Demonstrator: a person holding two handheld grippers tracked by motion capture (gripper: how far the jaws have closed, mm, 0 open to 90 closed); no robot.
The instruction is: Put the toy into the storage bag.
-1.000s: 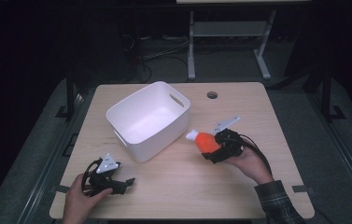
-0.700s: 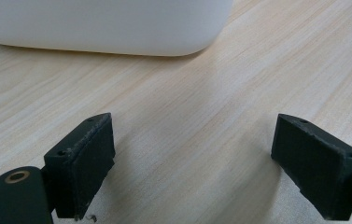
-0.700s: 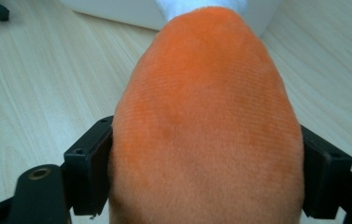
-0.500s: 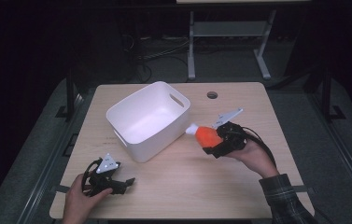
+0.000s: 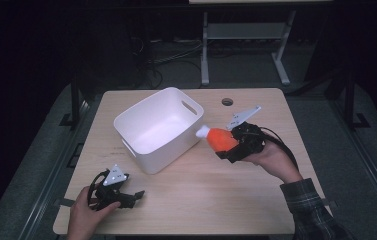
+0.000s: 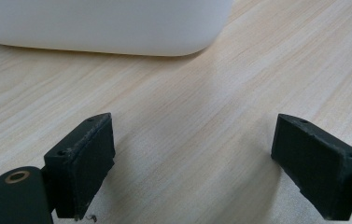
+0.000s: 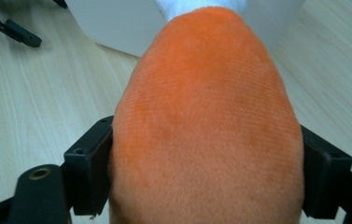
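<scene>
Gripping an orange plush toy [image 5: 219, 138] between both jaws, right gripper [image 5: 231, 148] is held off the table [image 5: 256, 200] | toy's white tip [image 5: 201, 132] points ahead of it at the white bin [image 5: 157, 129], just beside the rim | left gripper [image 5: 131, 196] rests on the table, jaws apart, nothing between, bin ahead.

Orange plush toy [image 5: 221, 139]: soft, fuzzy orange body with a white end, elongated and rounded. It is clamped across its body between the two jaws of the right tool [image 5: 232, 148], raised off the bench [image 5: 256, 200]. The white end points toward the white bin [image 5: 157, 129] and sits just beside its near-right wall.

White bin: rectangular plastic tub with rounded corners and handle cut-outs, upright on the bench, turned at an angle, interior empty as far as visible.
</scene>
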